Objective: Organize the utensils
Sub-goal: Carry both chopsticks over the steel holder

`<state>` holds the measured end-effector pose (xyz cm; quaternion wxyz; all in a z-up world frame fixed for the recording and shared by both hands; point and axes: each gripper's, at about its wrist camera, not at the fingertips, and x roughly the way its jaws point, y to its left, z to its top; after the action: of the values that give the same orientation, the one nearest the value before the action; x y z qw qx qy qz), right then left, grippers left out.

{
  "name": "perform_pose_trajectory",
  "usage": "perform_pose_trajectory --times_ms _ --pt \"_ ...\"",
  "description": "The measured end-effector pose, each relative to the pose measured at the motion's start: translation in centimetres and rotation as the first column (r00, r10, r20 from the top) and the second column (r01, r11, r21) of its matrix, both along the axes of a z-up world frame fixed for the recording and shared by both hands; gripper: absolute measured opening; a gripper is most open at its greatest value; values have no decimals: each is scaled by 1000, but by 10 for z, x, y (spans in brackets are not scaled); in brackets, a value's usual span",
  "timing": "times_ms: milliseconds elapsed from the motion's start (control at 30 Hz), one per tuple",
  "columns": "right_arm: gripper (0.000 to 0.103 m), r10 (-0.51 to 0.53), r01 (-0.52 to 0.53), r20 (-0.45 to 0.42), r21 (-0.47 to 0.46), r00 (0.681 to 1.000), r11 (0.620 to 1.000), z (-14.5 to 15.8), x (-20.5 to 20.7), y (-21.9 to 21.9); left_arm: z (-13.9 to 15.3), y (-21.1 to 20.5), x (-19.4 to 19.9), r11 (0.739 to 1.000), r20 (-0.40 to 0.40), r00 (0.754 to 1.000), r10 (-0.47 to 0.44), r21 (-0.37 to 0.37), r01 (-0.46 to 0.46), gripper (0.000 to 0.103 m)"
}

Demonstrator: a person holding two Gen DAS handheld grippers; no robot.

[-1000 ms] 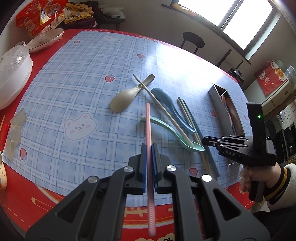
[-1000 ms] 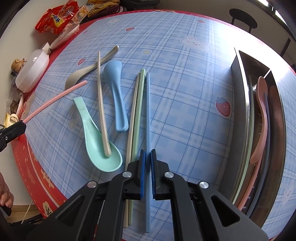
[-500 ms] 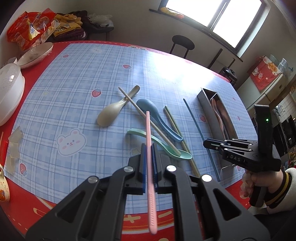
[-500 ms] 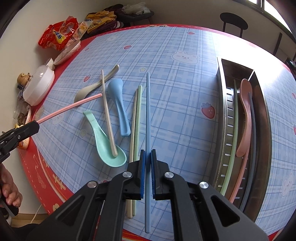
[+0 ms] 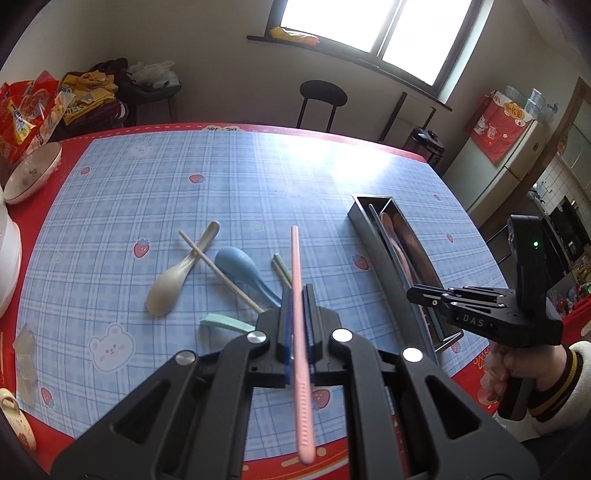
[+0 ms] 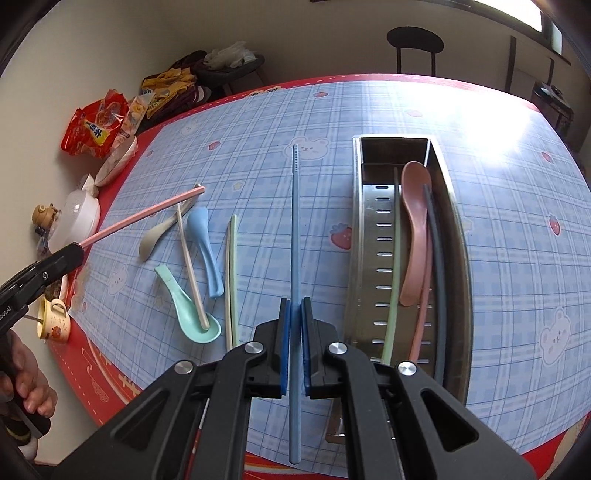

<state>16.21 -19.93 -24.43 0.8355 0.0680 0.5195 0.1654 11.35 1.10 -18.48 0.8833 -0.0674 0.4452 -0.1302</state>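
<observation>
Open room: a bare stretch of blue checked cloth was seen between the loose utensils and the steel tray; the worktop's red edge ran close to the mint spoon.
Left claw: pressed together on a pink chopstick, carried clear of the cloth.
Right claw: pinching a blue chopstick, which was aligned beside the tray.
Change: both chopsticks had been lifted higher than a second earlier.
Tray contents: a pink spoon and several chopsticks.
Room: a black stool stood under a bright window.
</observation>
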Motion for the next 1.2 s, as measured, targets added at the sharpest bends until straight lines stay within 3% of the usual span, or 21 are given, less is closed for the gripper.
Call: perform_pose_trajectory --times_ms 400,767,1067,1200 --pt "6 -106 106 -16 10 994 994 0 10 -63 8 -75 38 997 36 996 -80 9 80 10" --pt "6 -114 114 -44 5 993 993 -7 20 -87 -16 -137 80 990 1 992 -128 57 128 10" --pt "6 -105 106 -76 6 992 994 -18 28 -91 -37 -173 100 980 -3 990 -138 145 137 10" --pt "6 -111 112 -90 7 990 994 -22 30 -94 -50 -185 109 979 -44 987 -154 131 159 10"
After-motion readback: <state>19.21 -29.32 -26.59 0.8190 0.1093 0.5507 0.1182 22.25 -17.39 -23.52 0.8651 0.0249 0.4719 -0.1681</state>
